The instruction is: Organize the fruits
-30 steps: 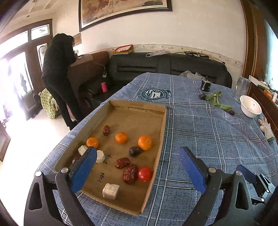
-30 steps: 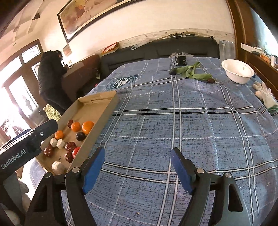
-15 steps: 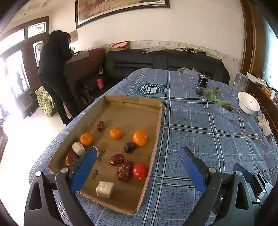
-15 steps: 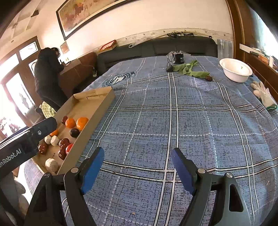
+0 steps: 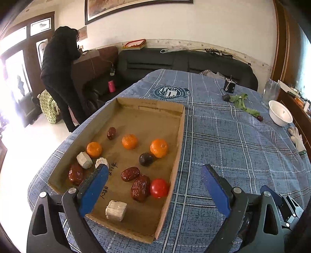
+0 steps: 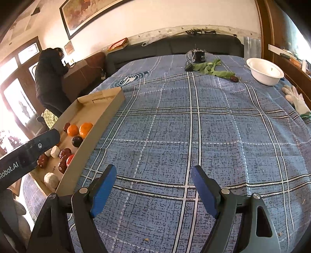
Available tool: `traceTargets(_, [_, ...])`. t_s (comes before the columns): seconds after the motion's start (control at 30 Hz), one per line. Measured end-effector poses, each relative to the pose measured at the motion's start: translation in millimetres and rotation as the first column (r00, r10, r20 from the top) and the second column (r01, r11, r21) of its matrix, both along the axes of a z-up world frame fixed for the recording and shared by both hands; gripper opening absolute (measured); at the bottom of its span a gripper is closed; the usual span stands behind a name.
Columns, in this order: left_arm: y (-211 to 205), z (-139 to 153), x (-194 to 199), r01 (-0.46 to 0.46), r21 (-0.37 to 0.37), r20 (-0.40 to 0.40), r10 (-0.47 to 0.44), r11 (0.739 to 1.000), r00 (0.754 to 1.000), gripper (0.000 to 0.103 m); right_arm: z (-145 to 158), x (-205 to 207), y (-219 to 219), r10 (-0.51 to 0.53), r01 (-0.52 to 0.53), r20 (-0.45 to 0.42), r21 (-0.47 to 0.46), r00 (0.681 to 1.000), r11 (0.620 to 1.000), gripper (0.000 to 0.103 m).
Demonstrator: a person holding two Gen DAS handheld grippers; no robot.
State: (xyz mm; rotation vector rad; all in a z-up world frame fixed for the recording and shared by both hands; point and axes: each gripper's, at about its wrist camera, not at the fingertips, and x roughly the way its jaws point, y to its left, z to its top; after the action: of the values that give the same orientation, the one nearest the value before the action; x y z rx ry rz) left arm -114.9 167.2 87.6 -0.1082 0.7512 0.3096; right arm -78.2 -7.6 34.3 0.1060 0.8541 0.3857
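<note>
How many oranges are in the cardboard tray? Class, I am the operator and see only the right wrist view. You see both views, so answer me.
Observer: Three oranges lie in the tray; your view shows only two.
Operator: Is the left gripper holding any fruit?
Observer: No. The left gripper has its fingers wide open, with nothing gripped between them.

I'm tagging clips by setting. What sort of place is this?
Most likely a home living room: a black sofa along the wall, a framed painting above it, and a table under a plaid cloth.
</note>
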Motion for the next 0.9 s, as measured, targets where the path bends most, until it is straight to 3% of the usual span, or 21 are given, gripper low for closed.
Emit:
traceTargets(0.6, [6.1, -7.0, 1.7, -0.001, -0.024, -0.018, 0.000, 1.000, 1.000, 0.096, -6.6, 3.5, 4.3, -0.001, 0.000, -0.049, -0.021, 0.999, 1.000, 0.087])
traceTargets(0.9, [9.2, -0.8, -8.0, -0.007, -0.032, 0.010, 0.008, 0.999, 1.000, 0.096, -4.7, -1.1, 10.3, 0.001, -0.003, -0.034, -0.060, 0.999, 0.998, 0.087])
